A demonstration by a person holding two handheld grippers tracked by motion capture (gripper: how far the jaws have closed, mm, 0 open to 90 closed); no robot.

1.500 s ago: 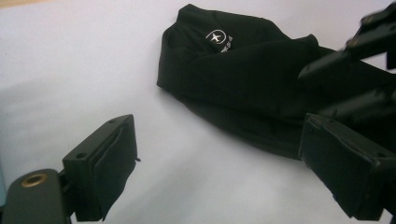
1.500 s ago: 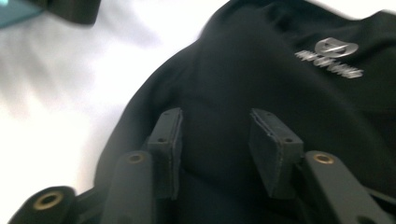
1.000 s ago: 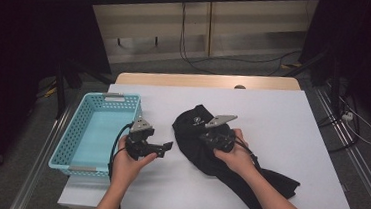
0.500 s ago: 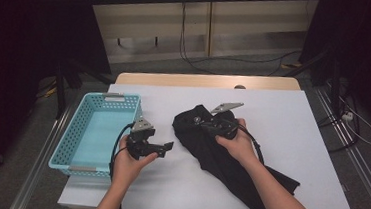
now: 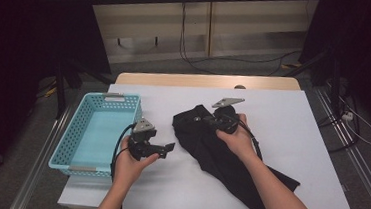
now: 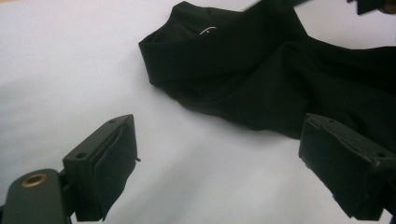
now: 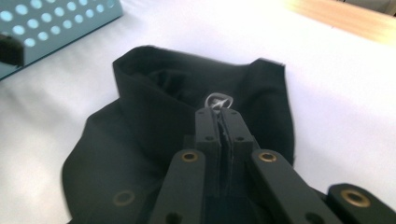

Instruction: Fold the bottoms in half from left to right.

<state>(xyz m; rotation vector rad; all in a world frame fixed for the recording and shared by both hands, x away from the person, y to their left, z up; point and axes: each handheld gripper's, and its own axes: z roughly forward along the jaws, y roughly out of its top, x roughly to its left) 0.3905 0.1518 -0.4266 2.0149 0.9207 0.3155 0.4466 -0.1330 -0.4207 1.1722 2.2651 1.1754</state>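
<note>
Right gripper (image 5: 207,119) is clamped on the black cloth (image 5: 219,157), while left gripper (image 5: 169,148) hovers wide open beside it.

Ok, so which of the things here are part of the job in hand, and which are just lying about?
In the job:
- black garment, spread on the table
- right gripper, shut above the garment; whether it pinches cloth is unclear
- left gripper, open beside the garment

Lying about:
- blue basket, nothing visible in it
- cables on the floor behind the table

A white-topped table (image 5: 293,118) with a wooden far edge stands on grey floor (image 5: 256,70) strewn with cables (image 5: 192,60).
</note>
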